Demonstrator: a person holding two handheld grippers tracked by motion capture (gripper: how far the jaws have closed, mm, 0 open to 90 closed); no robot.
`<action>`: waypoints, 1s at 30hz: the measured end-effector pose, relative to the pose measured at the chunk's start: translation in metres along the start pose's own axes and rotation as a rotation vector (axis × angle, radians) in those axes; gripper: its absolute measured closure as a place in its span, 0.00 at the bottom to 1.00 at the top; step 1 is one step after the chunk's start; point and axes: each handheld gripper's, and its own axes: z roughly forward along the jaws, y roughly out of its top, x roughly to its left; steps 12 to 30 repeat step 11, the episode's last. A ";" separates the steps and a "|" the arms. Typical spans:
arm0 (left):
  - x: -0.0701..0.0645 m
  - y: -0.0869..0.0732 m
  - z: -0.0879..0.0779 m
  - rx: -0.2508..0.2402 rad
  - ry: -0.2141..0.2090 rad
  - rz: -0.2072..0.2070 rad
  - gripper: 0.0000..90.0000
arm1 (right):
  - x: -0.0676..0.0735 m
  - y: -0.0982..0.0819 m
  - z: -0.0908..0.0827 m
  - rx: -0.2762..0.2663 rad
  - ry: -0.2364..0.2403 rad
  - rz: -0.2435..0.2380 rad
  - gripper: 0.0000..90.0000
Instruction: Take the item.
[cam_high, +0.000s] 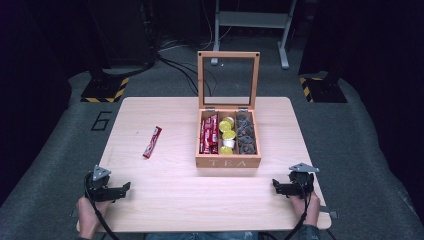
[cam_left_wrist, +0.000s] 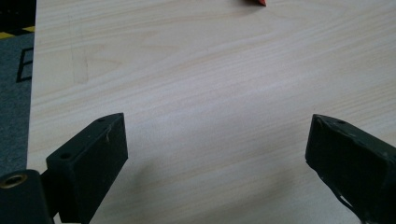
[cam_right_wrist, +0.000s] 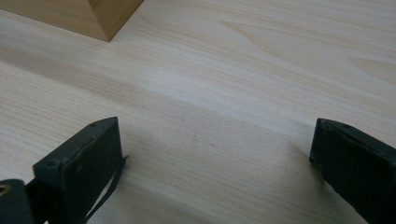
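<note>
Both claws wide open, empty, low over bench; next: left claw (cam_high: 122, 189) reaches sachet (cam_high: 152, 142), toward tea box (cam_high: 228, 161)

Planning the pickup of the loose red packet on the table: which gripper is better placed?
Left. The left gripper sits open on the red packet's side; the right gripper lies beyond the tea box.

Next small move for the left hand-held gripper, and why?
Probably move the left hand-held gripper forward toward the red packet: it lies alone on the table, outside the open tea box, whose left compartment holds like packets; the jaws are open and empty.
</note>
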 end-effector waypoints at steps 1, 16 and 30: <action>0.000 -0.002 0.001 0.002 0.001 -0.005 0.06 | 0.000 0.000 0.000 0.001 0.000 0.000 0.02; 0.001 -0.007 0.005 -0.007 0.002 -0.003 0.05 | 0.003 0.000 0.001 0.003 -0.015 0.020 0.00; 0.001 -0.007 0.005 -0.007 0.002 -0.003 0.05 | 0.003 0.000 0.001 0.003 -0.015 0.020 0.00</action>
